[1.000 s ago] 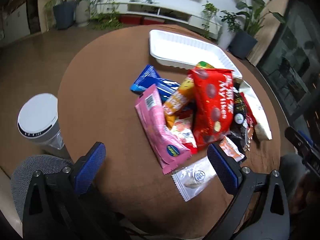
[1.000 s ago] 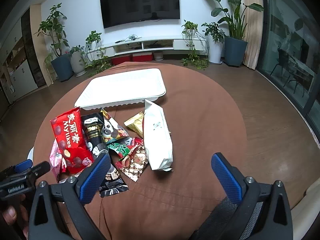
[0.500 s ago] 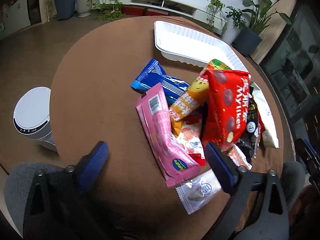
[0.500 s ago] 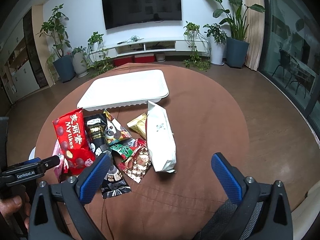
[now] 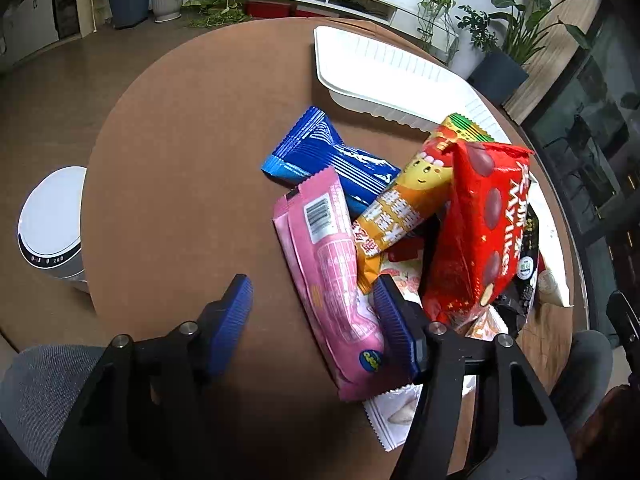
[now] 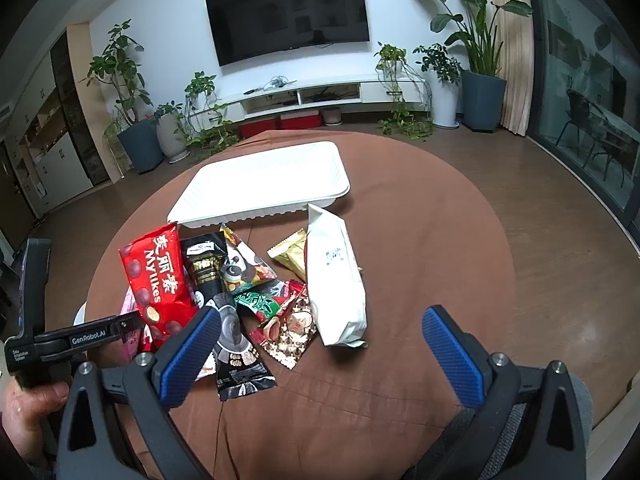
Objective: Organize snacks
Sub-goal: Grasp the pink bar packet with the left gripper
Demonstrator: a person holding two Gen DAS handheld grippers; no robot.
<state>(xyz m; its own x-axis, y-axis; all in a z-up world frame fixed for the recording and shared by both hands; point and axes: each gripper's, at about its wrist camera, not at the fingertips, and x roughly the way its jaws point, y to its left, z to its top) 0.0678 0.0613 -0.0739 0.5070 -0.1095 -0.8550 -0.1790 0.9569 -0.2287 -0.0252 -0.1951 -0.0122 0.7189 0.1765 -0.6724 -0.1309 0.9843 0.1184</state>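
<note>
- Tabletop (image 6: 420,240), round and covered in brown cloth, carries everything; it shows in both wrist views
- White tray (image 6: 264,184) sits at the far side of the tabletop with nothing inside it, its ribbed near wall just beyond the snack heap
- Snack heap lies between the tray and the near edge, packets overlapping one another
- White packet (image 6: 336,280) lies lengthwise at the heap's right side in the right wrist view, flat on the cloth
- Red Mylikes bag (image 5: 480,232) rests on top of the heap, propped over darker wrappers
- Pink packet (image 5: 332,280) lies barcode up at the heap's near left, one long edge on the bare cloth
- Blue packet (image 5: 328,160) lies partly under the pink one and the yellow packet (image 5: 404,204)
- Left gripper (image 5: 312,312) points steeply down at the pink packet; its jaws are closing, half wide, with the packet's near end between them, the right pad against or over its edge and the left pad apart from it over bare cloth
- Right gripper (image 6: 320,356) hovers over the near cloth, jaws wide and holding nothing, the heap just ahead of its left finger
- Clear sachet (image 5: 396,408) peeks out under the pink packet's near end
</note>
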